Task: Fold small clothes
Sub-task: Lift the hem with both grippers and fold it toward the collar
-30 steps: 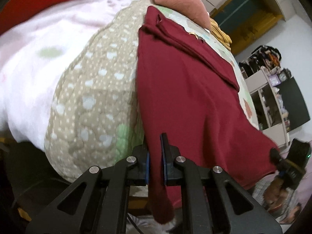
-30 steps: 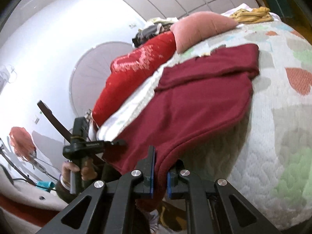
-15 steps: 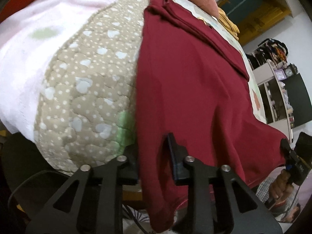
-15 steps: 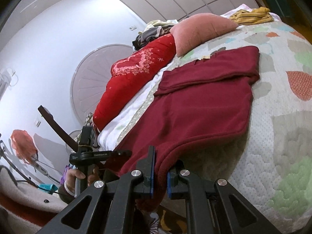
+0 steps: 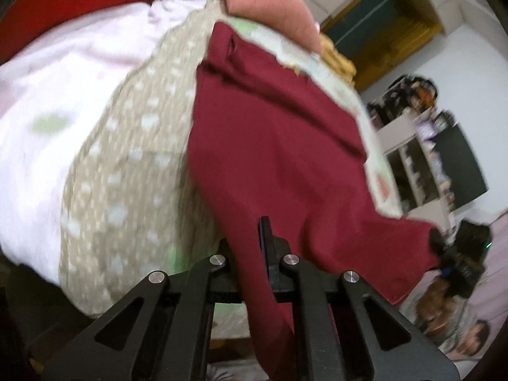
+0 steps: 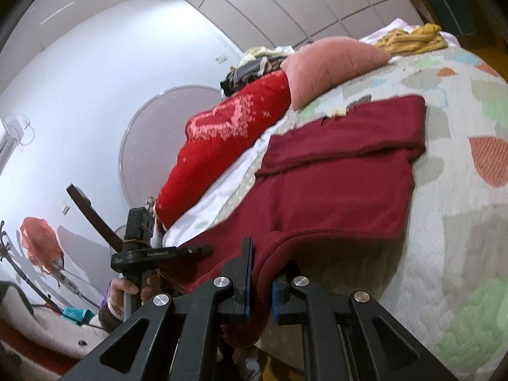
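A dark red garment (image 5: pixel 273 146) lies spread on the bed, its far end folded over near the pink pillow; it also shows in the right wrist view (image 6: pixel 333 187). My left gripper (image 5: pixel 250 247) is shut on one near corner of it, cloth hanging down between the jaws. My right gripper (image 6: pixel 262 273) is shut on the other near corner at the bed's edge. Each gripper shows in the other's view: the right one (image 5: pixel 444 247) at the far right, the left one (image 6: pixel 190 250) at the lower left.
The quilted bedspread (image 6: pixel 444 238) with coloured patches covers the bed. A pink pillow (image 6: pixel 330 63), a red cushion (image 6: pixel 228 139) and a yellow garment (image 6: pixel 412 38) lie at the head end. A white blanket (image 5: pixel 63 101) lies left. Shelves (image 5: pixel 422 158) stand beyond the bed.
The left gripper, briefly wider half a second ago, has closed again on the garment's corner and pulled back; its view is blurred by motion. The right gripper kept its hold and lifted slightly.
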`<state>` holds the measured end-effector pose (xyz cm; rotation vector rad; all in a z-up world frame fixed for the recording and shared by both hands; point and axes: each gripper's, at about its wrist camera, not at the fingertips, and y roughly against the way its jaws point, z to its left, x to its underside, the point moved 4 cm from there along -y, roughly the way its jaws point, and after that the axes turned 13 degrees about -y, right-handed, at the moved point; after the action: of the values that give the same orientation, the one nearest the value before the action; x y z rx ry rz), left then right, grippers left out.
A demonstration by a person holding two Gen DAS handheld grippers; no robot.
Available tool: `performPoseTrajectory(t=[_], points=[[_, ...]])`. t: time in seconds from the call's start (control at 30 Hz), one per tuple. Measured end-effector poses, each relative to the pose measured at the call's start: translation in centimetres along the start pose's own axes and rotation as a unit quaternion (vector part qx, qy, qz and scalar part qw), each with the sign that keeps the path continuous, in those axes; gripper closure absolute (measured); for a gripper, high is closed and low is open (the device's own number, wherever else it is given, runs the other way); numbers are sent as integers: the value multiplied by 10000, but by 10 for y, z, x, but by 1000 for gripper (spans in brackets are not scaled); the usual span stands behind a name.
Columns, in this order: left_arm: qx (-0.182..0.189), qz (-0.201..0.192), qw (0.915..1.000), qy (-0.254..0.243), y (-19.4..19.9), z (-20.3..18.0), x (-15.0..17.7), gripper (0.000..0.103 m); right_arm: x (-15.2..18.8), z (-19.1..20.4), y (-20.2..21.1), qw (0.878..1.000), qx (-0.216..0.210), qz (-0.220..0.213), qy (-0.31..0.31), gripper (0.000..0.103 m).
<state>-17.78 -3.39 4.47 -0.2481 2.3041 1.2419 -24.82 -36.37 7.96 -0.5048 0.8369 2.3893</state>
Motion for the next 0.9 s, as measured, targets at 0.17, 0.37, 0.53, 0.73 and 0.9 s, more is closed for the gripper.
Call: performPoseTrajectory(t=[0.17,0.37,0.53,0.73,0.9], points=[[272,-374,9985,302,7,8,-23,98,-20,5,3,9996,-64,-287,52,95],[207,-547,9974,428,5,13,-40,98,-38,11,9,9983,0,-541,223,95],[183,-935,9943,477,12,12,-65,98,-57,8,-1,9945,491,-821,422,95],[-141,-1182,9926,240,-3,6,-109,98,-88,-9,-10,9845,1099,-1297,441,95],[-238,-1111,9934,157,-29,6,-149,98,-116,-19,-25,9763,1532,-1404,600,95]])
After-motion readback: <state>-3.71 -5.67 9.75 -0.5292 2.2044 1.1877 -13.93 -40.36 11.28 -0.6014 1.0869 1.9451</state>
